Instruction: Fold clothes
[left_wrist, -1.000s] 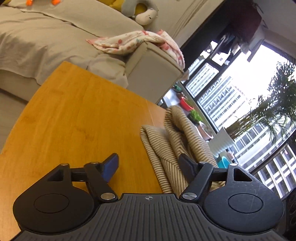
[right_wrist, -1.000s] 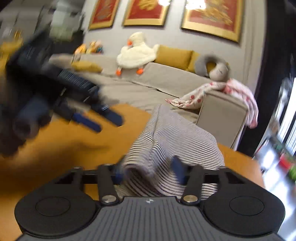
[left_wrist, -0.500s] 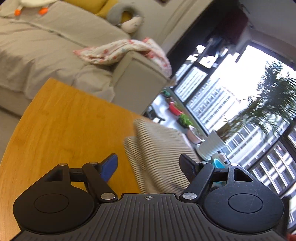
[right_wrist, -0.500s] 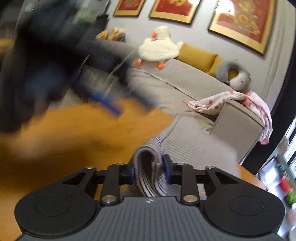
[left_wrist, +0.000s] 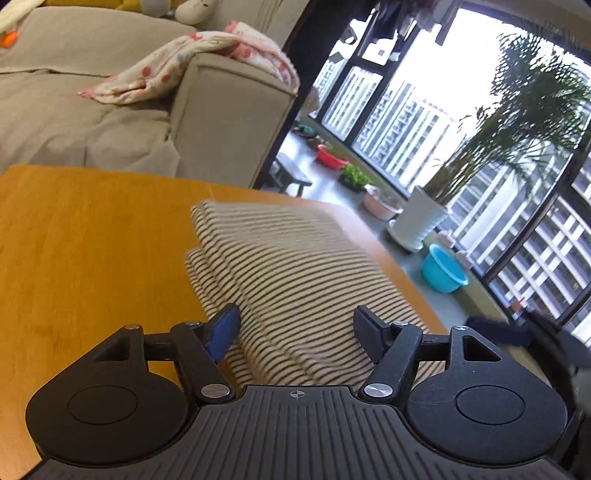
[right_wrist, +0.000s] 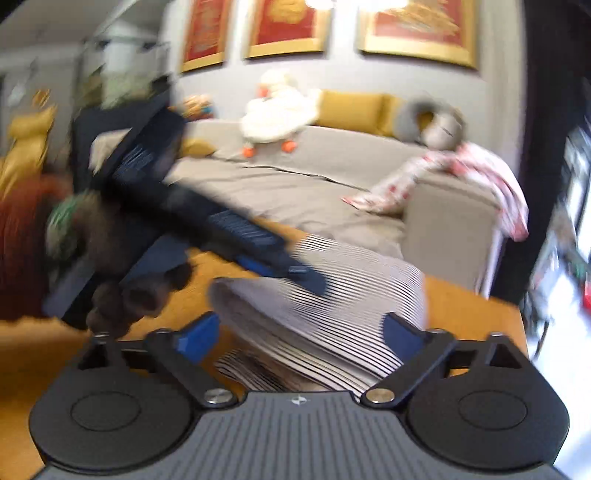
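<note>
Left wrist view: the striped garment (left_wrist: 295, 280) lies in stacked layers on the wooden table (left_wrist: 81, 251), filling the lower centre of the frame and reaching toward the table's right edge. The left gripper (left_wrist: 295, 328) hangs low over its near end, jaws spread and clasping nothing; whether a pad touches the cloth cannot be told.

Right wrist view (blurred): the same garment (right_wrist: 325, 295) sits at centre. The right gripper (right_wrist: 299, 336) has just been opening, and its jaws now stand wide on either side of the cloth without pinching it. The left gripper (right_wrist: 177, 206) crosses from the upper left, its fingers over the top layer.

Progress, as a judgement: the fold looks largely complete, since the garment forms a compact bundle with a rounded fold edge. What seems left is squaring the uneven layers. A spotted cloth (left_wrist: 192, 62) draped on the sofa (left_wrist: 110, 122) arm at upper left may be a further item.

No brand, label or legible writing appears in either view.
</note>
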